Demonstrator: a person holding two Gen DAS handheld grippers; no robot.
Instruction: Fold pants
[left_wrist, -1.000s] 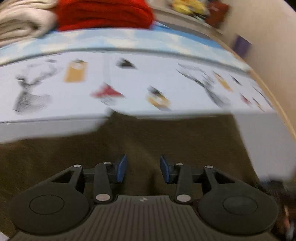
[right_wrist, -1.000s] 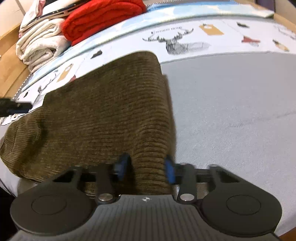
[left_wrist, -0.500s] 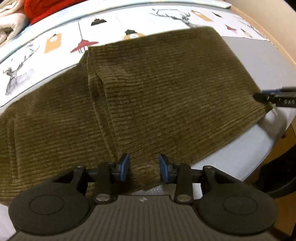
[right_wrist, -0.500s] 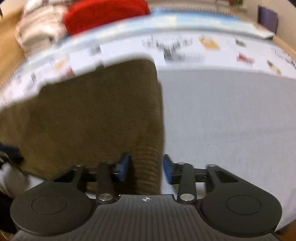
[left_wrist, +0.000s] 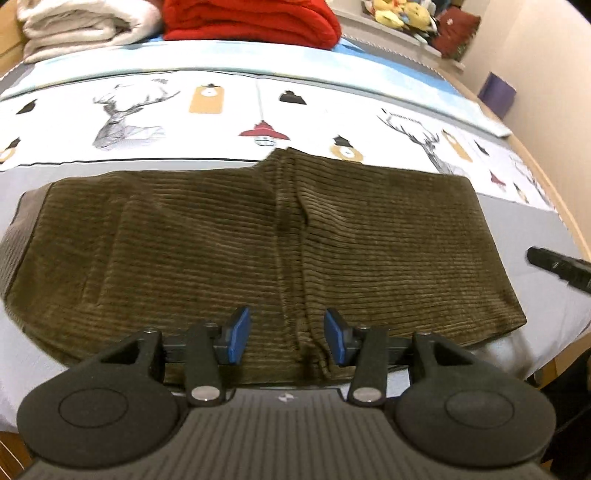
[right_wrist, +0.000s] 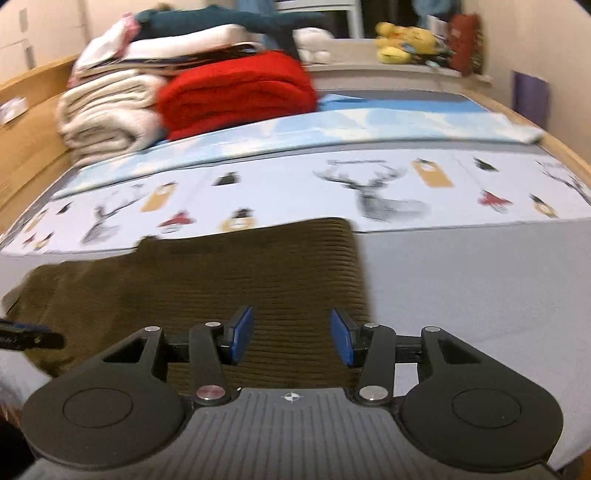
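My left tongs (left_wrist: 287, 335) stand wide apart, gripping nothing, above the near edge of the folded olive corduroy pants (left_wrist: 221, 251) spread flat on the bed ahead. My right tongs (right_wrist: 291, 335) gape equally wide over the pants' right end.

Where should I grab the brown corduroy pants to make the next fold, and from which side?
Probably the short right-hand end of the pants. They lie flat as a wide band across the bed, with bare gray cover beyond that end. Bring the right gripper in from the right, low along the cover, jaws straddling the edge, then carry it leftward. Both grippers look open, holding nothing.
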